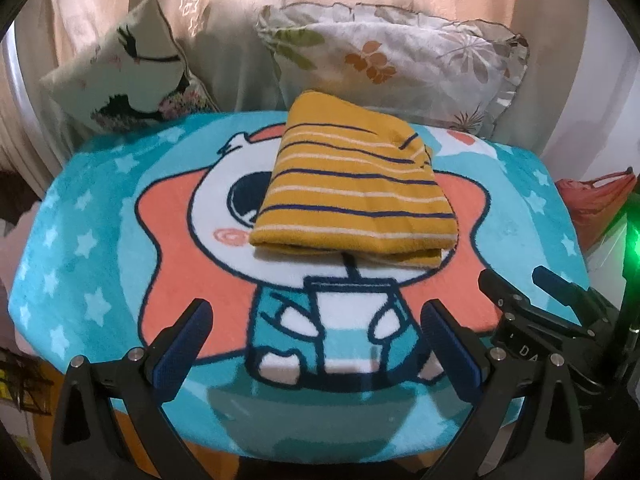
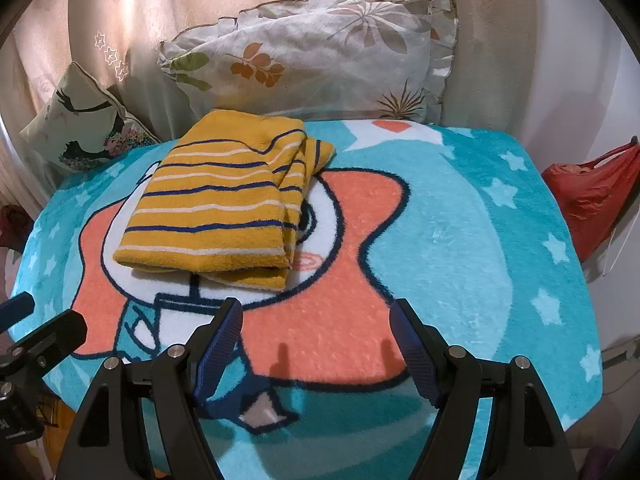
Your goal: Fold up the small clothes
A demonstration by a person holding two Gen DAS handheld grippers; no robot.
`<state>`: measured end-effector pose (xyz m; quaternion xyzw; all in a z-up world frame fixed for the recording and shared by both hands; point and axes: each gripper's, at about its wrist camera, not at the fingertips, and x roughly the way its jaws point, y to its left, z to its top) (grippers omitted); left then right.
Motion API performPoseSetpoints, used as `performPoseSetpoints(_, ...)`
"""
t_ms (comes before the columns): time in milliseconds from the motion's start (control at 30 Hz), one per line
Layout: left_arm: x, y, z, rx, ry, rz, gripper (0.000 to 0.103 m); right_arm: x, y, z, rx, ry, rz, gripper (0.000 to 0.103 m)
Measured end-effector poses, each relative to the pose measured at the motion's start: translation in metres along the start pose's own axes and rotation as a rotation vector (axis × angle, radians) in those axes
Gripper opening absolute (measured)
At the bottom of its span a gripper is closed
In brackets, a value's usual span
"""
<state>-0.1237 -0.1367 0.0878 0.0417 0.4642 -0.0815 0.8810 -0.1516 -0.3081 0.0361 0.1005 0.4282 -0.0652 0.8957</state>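
A yellow garment (image 1: 352,184) with navy and white stripes lies folded in a neat rectangle on the far middle of the teal cartoon blanket (image 1: 100,248). It also shows in the right wrist view (image 2: 224,196), left of centre. My left gripper (image 1: 316,312) is open and empty, hovering over the blanket in front of the garment. My right gripper (image 2: 318,312) is open and empty too, in front and to the right of the garment. The right gripper also shows in the left wrist view (image 1: 516,276) at the right edge.
The teal blanket (image 2: 460,240) covers a small table. A floral pillow (image 1: 400,64) and a bird-print cushion (image 1: 120,76) lean against the curtain behind it. A red bag (image 2: 596,196) hangs at the right.
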Motion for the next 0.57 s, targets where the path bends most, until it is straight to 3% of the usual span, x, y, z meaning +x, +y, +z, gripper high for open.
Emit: performPoseSetpoints(567, 0.0037, -0.0052, -0.0057, -0.001, 0.019, -0.008, 0.103, 0.0020, -0.0019, -0.0060, -0.009, 0.012, 0.006, 0.080)
